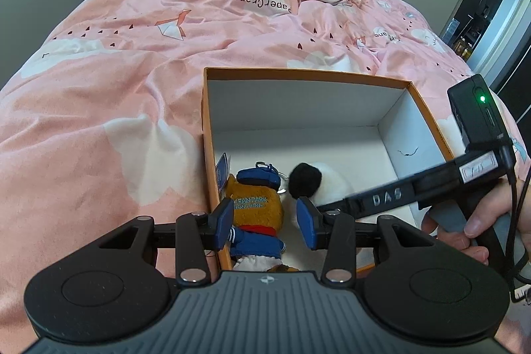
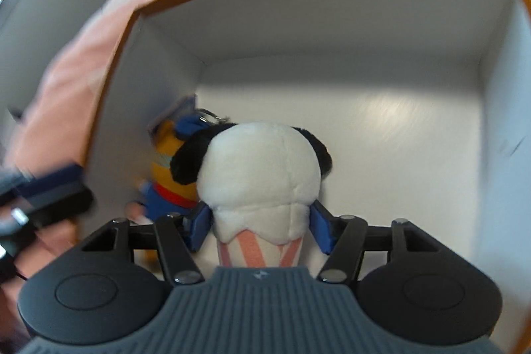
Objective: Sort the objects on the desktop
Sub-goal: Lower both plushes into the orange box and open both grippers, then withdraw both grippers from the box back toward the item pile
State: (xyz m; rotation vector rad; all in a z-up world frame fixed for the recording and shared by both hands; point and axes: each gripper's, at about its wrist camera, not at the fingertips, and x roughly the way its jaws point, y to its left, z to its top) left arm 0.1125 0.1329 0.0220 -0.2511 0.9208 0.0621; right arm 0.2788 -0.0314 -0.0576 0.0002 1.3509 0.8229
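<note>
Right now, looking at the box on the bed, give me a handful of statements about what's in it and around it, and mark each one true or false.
1. The orange box sits on a pink bedspread. True.
2. The box holds nothing. False: a brown plush in blue clothes and a black-and-white plush lie inside.
3. The brown plush lies against the box's left wall in the left wrist view. True.
4. The right gripper has the brown plush between its fingers. False: the black-and-white plush is between them.
5. The box's inside is white. True.
6. The left gripper hangs over bare bedspread, far from the box. False: it is over the box's near left corner.
</note>
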